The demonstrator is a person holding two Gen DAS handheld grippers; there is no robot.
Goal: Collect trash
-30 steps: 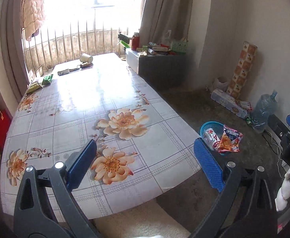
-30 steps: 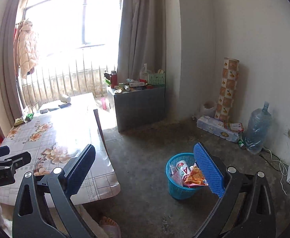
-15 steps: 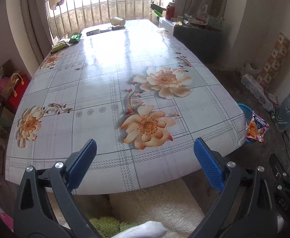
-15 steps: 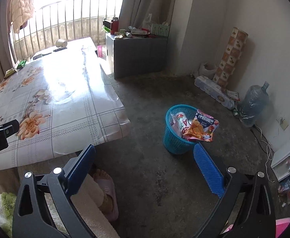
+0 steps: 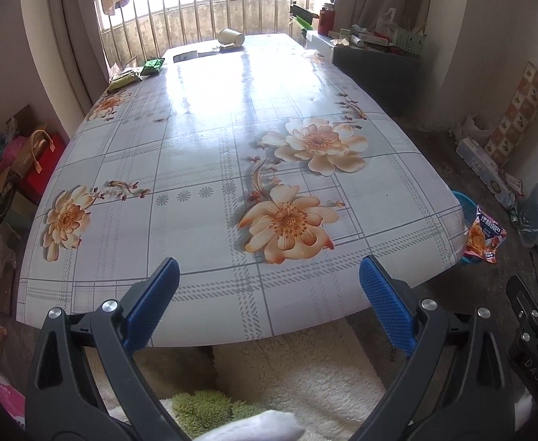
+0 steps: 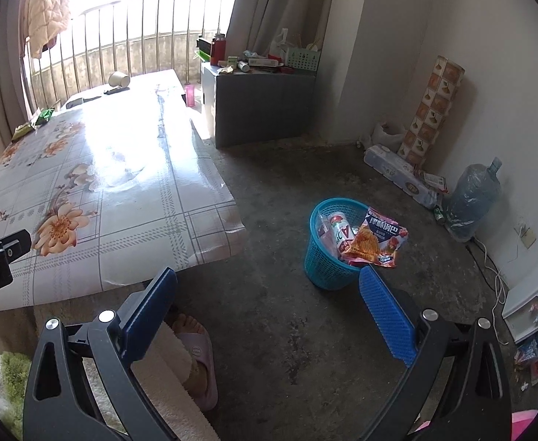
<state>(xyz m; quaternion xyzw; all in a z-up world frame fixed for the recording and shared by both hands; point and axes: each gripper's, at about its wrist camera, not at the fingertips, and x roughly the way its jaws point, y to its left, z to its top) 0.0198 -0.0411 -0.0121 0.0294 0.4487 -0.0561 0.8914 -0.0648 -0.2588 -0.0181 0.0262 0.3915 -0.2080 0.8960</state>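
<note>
Left gripper [image 5: 267, 303] nearest, blue fingers [image 5: 151, 303] spread wide apart, nothing between them, hovering at the near edge of the worktop [image 5: 202, 154]; right gripper [image 6: 267, 310] likewise gaping and empty, held over the concrete floor [image 6: 287, 330] beside the worktop; a foot in a pink slipper [image 6: 199, 360] shows just past its left finger, on a cream fleecy rug [image 5: 305, 375].

Near half of the worktop is bare floral oilcloth; large orange flower print [image 5: 287, 224] just ahead of the left gripper.

On the floor right of the worktop stands a blue mesh trash basket [image 6: 324, 261]; a carton with a red letter A [image 6: 340, 233] sits inside; an orange-and-pink snack bag [image 6: 377, 239] lies draped over the rim, partly hanging outside; basket is just ahead of the right gripper's right finger, not touching.

Further along the wall: water jug [image 6: 473, 198], pack of paper rolls [image 6: 397, 176], patterned roll [image 6: 434, 106] leaning upright.

Far end of the worktop, trash left: green wrappers [image 5: 136, 71] at the left edge; a paper cup [image 5: 230, 36] on its side near the window railing; flat dark and white items [image 5: 186, 55] beside it, too small to identify.

Grey cabinet [image 6: 261, 106] with clutter on top stands beyond the worktop's far right corner.
</note>
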